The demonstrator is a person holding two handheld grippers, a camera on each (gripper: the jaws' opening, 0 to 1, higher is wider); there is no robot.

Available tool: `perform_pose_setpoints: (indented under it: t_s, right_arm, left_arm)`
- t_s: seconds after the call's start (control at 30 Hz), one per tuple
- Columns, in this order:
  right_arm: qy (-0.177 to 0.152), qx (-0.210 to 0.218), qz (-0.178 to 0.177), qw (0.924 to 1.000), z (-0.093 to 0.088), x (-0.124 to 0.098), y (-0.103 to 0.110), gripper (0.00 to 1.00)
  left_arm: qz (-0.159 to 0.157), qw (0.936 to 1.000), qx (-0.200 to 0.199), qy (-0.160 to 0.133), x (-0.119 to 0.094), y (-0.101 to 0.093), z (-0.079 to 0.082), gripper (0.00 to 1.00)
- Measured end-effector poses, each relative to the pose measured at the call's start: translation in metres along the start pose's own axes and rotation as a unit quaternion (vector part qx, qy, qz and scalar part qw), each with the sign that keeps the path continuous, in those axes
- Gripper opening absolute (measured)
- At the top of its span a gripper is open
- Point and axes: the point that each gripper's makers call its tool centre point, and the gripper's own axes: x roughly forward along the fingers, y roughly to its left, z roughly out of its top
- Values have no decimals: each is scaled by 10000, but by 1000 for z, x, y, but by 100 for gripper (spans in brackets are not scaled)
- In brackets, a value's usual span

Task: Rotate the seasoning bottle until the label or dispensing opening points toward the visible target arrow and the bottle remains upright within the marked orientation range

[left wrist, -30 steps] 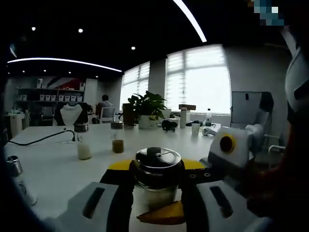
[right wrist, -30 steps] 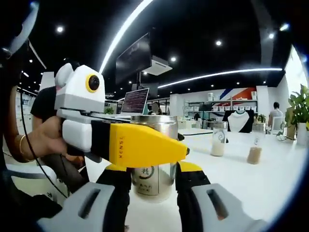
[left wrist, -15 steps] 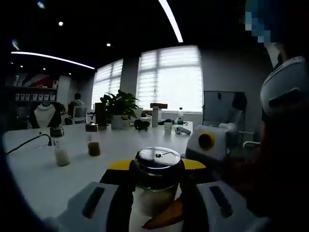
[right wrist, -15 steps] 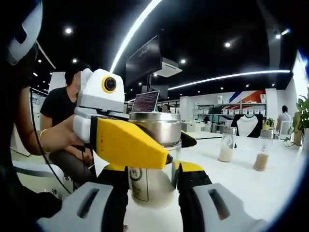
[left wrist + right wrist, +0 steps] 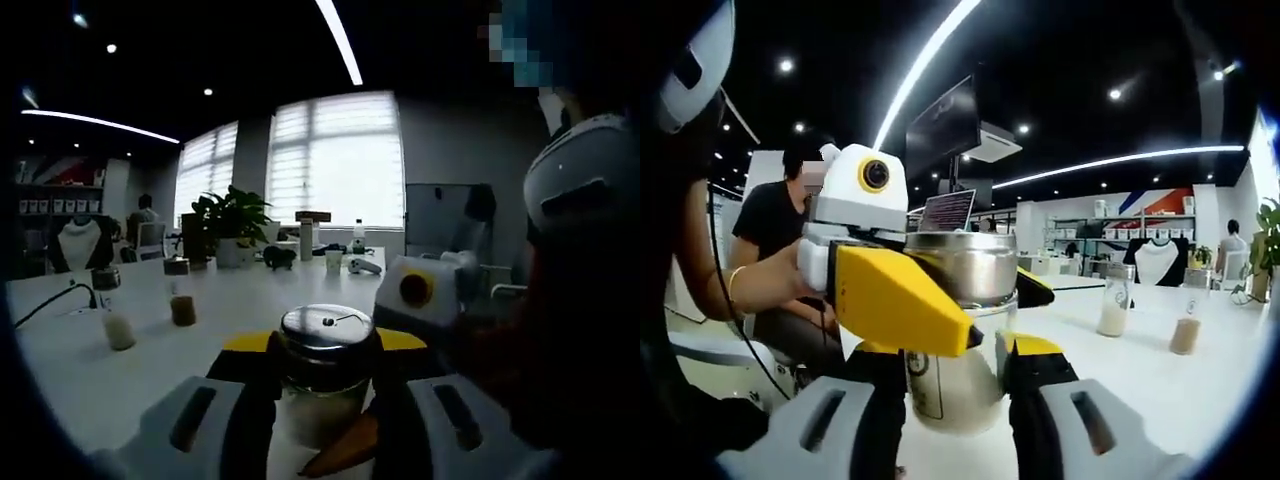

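Both grippers, left gripper (image 5: 322, 405) and right gripper (image 5: 955, 385), clamped on the upright seasoning bottle (image 5: 958, 320), fingers (image 5: 902, 300) against its steel lid, above the white worktop (image 5: 90, 370).

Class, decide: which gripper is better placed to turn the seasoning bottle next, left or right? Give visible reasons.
Probably the left gripper: its jaws clamp the seasoning bottle at the metal lid, while the right gripper steadies the body below.
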Motion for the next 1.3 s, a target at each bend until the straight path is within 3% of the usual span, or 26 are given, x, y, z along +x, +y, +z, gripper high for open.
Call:
perform_pose_setpoints:
  t_s: [0.33, 0.57, 0.63, 0.8, 0.97, 1.03, 1.1, 1.13, 1.2, 1.3]
  right_arm:
    - [126, 101, -169, 9997, -9, -1, -4, 36]
    - [348, 114, -494, 9981, -18, -3, -16, 36]
    - [368, 97, -586, 9976, -19, -4, -18, 36]
    - [374, 109, -847, 9956, -19, -3, -23, 36]
    - [389, -127, -921, 9949, -18, -2, -23, 36]
    - [368, -112, -929, 9949, -17, -1, -23, 36]
    - [363, -117, -963, 9946, -17, 0, -23, 36]
    - [363, -114, -964, 9946, -17, 0, -23, 36]
    - [340, -97, -983, 9945, -17, 0, -23, 36]
    - [297, -53, -1023, 9943, -16, 1, -23, 36]
  left_arm:
    - [126, 9998, 100, 89, 5, 1, -8, 39]
    - [822, 9963, -178, 155, 9, 14, -16, 39]
    - [1091, 9934, -340, 67, 10, 17, -16, 40]
    - [1770, 9829, -462, 227, 10, 23, -26, 42]
    - [2090, 9760, -601, 71, 9, 24, -23, 47]
    - [2324, 9703, -659, 111, 4, 28, -24, 43]
    - [2758, 9595, -566, 81, -4, 35, -23, 43]
    - [2917, 9559, -325, 131, -6, 35, -22, 43]
    - [2913, 9562, -203, 214, -5, 32, -23, 39]
    - [3048, 9518, -346, 89, -5, 29, -21, 40]
